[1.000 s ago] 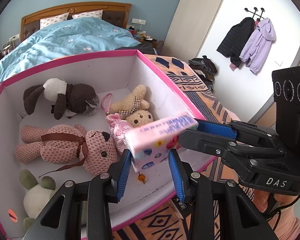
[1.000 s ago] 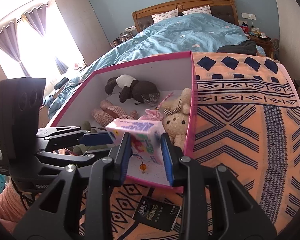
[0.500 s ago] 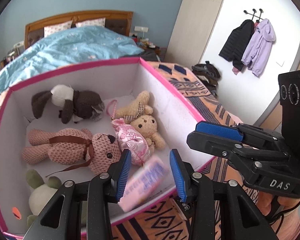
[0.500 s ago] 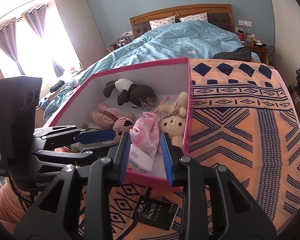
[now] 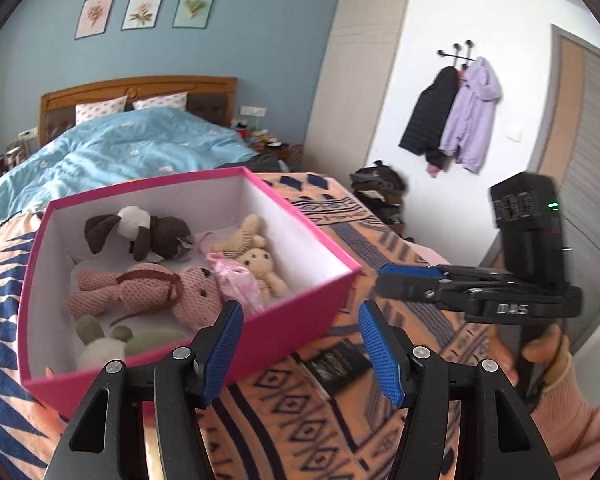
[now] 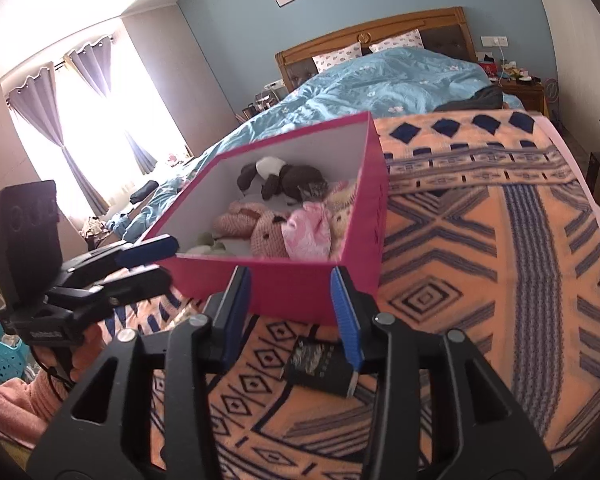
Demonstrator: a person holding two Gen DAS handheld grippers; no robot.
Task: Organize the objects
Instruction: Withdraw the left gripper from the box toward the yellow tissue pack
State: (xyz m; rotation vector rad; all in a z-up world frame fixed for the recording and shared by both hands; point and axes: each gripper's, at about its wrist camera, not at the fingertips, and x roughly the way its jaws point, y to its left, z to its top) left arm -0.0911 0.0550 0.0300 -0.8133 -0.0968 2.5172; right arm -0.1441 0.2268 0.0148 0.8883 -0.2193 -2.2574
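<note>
Patterned orange blanket (image 6: pixel 480 280), spread over the bed, bearing all items. Pink box (image 5: pixel 300 320), open-topped, white inside, standing on the blanket; contents: pink knitted bear (image 5: pixel 148 290), brown-and-white plush dog (image 5: pixel 140 230), pink satin pouch (image 5: pixel 236 284), small beige bear (image 5: pixel 260 264), green-eared plush (image 5: pixel 108 344). Left gripper (image 5: pixel 300 350) and right gripper (image 6: pixel 292 312): jaws just opening, apart, empty, near the box's front wall. Small black packet (image 6: pixel 320 368), flat on the blanket below the right gripper.
</note>
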